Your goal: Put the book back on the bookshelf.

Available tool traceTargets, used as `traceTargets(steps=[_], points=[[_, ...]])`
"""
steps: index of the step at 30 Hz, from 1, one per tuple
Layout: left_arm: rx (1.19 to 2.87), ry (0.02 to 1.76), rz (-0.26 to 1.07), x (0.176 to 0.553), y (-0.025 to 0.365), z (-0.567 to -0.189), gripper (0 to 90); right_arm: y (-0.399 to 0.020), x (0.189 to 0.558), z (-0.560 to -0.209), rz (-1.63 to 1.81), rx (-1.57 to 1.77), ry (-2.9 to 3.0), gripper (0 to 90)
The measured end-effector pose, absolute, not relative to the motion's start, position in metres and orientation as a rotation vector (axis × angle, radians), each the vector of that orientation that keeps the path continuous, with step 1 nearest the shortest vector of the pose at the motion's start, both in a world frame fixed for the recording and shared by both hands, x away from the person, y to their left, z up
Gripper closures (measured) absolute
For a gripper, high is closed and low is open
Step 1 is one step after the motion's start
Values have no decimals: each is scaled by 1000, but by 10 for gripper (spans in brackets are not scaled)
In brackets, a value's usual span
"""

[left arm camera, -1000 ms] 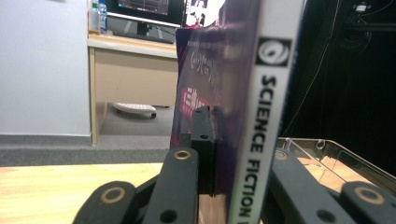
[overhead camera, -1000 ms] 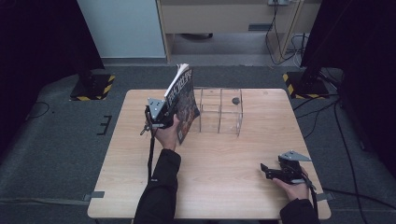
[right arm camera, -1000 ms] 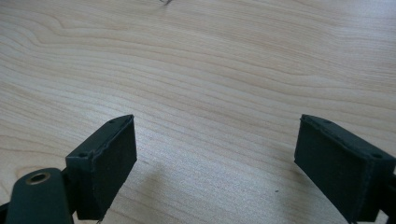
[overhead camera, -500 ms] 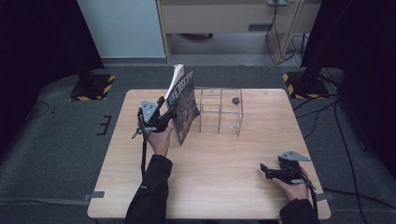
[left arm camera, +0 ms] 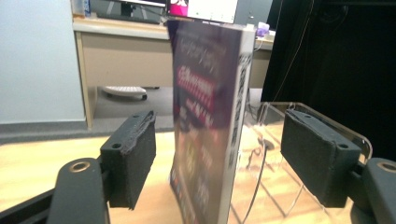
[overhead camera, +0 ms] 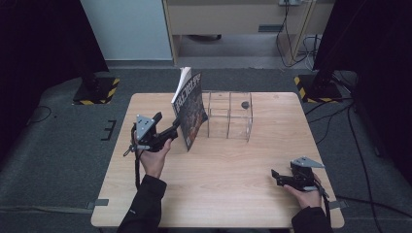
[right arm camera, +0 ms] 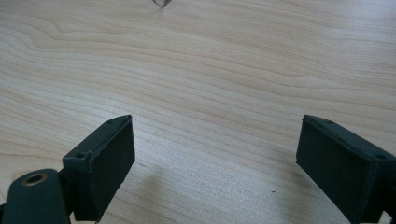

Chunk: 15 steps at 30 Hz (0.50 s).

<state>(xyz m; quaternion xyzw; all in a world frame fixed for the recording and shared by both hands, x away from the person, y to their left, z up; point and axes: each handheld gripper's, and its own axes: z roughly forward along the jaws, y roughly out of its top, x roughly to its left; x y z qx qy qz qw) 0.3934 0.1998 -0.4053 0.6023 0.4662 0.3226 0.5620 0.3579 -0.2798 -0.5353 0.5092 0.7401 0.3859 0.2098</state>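
1. Magazine [overhead camera: 190,111] stands upright on the wooden table [overhead camera: 223,194], leaning against the left wall of a clear acrylic organiser [overhead camera: 229,115].
2. Left gripper [overhead camera: 172,131] sits just left of the magazine, jaws pointing at it. They have just been opening and now stand wide.
3. In the left gripper view the magazine [left arm camera: 210,126] stands between the pads [left arm camera: 133,158], gaps on both sides; nothing is gripped.
4. Right gripper [overhead camera: 276,175] rests low at the near right corner, well apart from the magazine, jaws spread wide over bare wood, holding nothing.
5. A small dark object [overhead camera: 245,104] lies in the organiser's back right compartment.
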Motion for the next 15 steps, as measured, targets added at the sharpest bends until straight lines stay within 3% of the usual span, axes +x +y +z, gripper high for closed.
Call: traceTargets(steps=[15], points=[[1682, 1299, 611, 352, 240, -479, 168, -287, 358, -529, 1051, 1469, 2022, 85]])
